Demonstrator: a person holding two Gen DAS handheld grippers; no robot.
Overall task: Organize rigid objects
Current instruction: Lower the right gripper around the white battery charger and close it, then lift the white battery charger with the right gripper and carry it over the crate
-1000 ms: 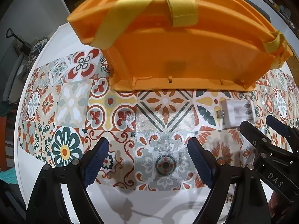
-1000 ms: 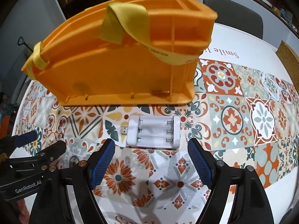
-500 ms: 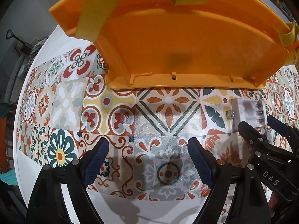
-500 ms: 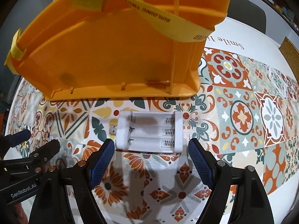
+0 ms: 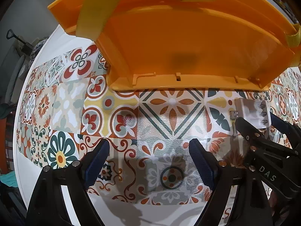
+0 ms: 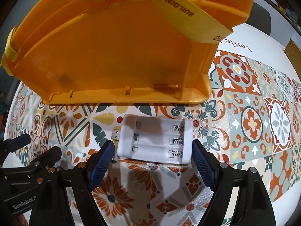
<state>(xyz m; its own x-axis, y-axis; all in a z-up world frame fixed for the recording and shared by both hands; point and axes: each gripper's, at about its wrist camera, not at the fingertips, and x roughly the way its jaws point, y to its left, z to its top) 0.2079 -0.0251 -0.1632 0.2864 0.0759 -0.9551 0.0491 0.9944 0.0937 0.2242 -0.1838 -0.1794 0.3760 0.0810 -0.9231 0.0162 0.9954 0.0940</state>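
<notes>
My right claw (image 6: 153, 159) spread wide, straddling white battery charger (image 6: 155, 141) lying flat mid-tabletop (image 6: 263, 131), just before orange caddy (image 6: 120, 56). Left claw (image 5: 148, 162) wide, empty. Risks I judged: pads skidding off smooth shell, USB plug (image 6: 116, 134) snagging finger, charger nudged against caddy.

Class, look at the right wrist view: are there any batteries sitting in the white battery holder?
No. All three slots of the battery holder lie bare, with only their metal springs and contacts showing.

Left gripper (image 5: 148, 162), right gripper (image 6: 153, 161): black plastic arms, ribbed blue pads (image 6: 101, 163), silver screws; white "GenRobot" and "DAS" lettering
</notes>
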